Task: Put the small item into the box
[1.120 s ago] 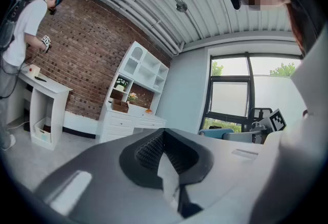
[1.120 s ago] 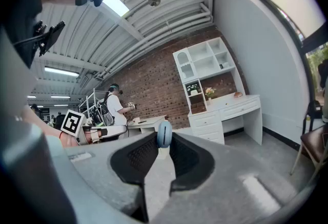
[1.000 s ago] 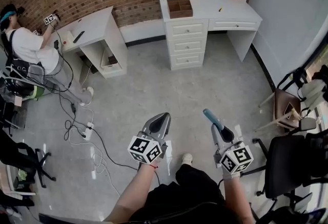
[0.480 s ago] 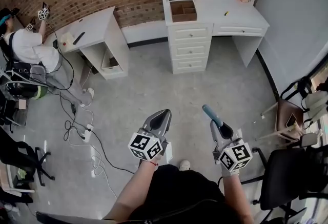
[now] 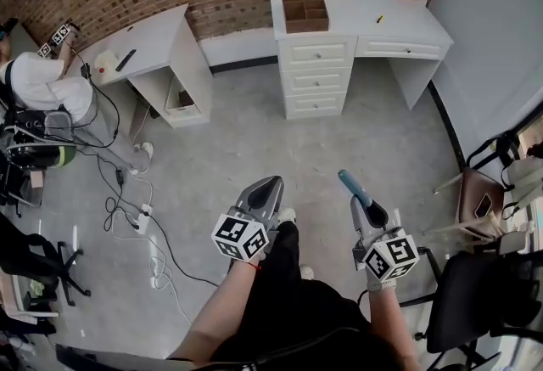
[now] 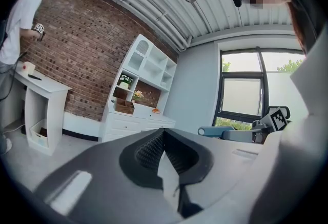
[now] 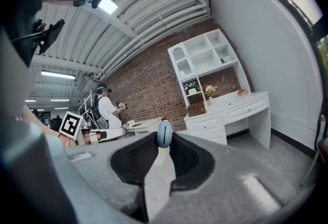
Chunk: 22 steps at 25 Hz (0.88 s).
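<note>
A brown wooden box (image 5: 305, 13) stands on the white desk (image 5: 399, 17) at the far wall, below the shelves; it also shows small in the left gripper view (image 6: 123, 106) and the right gripper view (image 7: 196, 109). My right gripper (image 5: 371, 213) is shut on a small blue rounded item (image 5: 349, 184), whose end sticks out past the fingertips (image 7: 164, 133). My left gripper (image 5: 266, 189) is held beside it at waist height, its jaws closed together with nothing in them (image 6: 164, 130). Both are held over the floor, far from the desk.
A drawer unit (image 5: 318, 76) sits under the desk. A second white desk (image 5: 148, 47) stands at the left with another person (image 5: 38, 85) beside it. Cables and a power strip (image 5: 144, 216) lie on the floor at the left. Black chairs (image 5: 475, 284) stand at the right.
The view has moved forward toward the desk, and my leg has swung ahead between the grippers. Both grippers keep their pose, and the blue item stays in the right one.
</note>
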Each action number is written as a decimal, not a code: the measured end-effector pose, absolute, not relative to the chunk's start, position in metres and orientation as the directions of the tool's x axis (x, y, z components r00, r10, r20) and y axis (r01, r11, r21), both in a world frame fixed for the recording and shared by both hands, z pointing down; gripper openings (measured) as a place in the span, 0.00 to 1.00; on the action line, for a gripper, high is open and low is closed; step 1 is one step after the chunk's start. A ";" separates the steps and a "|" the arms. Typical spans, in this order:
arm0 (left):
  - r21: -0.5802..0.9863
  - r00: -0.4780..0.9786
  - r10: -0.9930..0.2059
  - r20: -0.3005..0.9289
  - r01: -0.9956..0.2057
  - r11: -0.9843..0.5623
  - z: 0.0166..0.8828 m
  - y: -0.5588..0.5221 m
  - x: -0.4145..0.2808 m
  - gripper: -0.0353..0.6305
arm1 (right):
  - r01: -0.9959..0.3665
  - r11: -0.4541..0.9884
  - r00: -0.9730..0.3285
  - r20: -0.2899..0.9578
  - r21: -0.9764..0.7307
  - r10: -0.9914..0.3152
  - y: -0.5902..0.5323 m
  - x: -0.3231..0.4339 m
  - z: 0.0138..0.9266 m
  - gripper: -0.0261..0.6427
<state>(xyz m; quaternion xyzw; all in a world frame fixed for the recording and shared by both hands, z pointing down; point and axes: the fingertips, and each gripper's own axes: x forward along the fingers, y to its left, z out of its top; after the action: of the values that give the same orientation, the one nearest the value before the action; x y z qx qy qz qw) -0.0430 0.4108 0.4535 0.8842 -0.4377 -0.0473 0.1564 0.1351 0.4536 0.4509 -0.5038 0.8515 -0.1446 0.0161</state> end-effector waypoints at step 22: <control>0.348 0.682 -0.728 0.069 -0.701 -0.623 0.464 0.190 -0.036 0.06 | -0.869 0.400 -0.458 0.165 -0.292 -0.874 0.240 0.122 0.460 0.14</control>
<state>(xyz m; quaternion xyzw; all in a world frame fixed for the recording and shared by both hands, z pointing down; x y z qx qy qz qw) -0.0363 0.1895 0.4642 0.9000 -0.3968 -0.0391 0.1759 0.1222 0.2397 0.4602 -0.5208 0.8366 -0.1699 0.0072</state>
